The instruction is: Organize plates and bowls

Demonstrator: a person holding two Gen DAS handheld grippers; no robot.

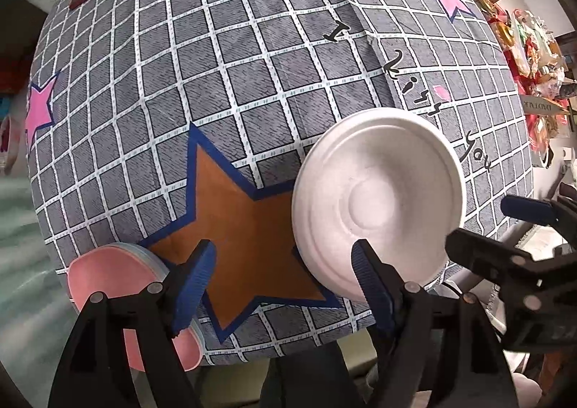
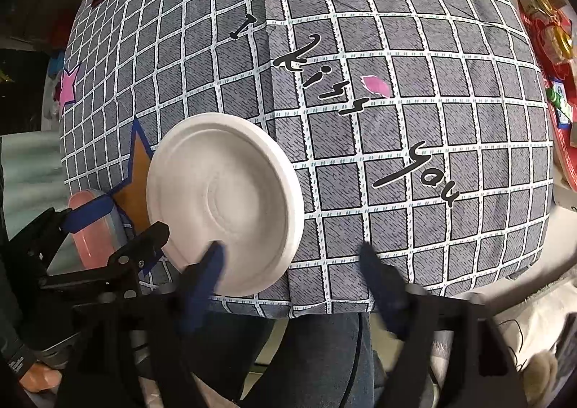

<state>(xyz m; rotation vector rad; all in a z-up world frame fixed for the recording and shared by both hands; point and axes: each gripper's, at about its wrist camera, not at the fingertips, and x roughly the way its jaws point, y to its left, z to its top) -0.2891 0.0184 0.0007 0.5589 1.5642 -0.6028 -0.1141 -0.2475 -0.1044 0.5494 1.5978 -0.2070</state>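
White plate (image 1: 375,206) sits upside down near the table's front edge, on the checked tablecloth (image 1: 223,83), with pink plates (image 1: 119,282) stacked well off to its left. Both the left gripper (image 1: 285,285) and right gripper (image 2: 292,274) hang wide open, holding nothing. I'd pinch the white rim squarely, lift it level, then center it over the pink stack.

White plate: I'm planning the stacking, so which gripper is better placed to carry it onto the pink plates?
Probably left. The left gripper hangs open between the white plate and the pink plates; the right gripper is farther from them.
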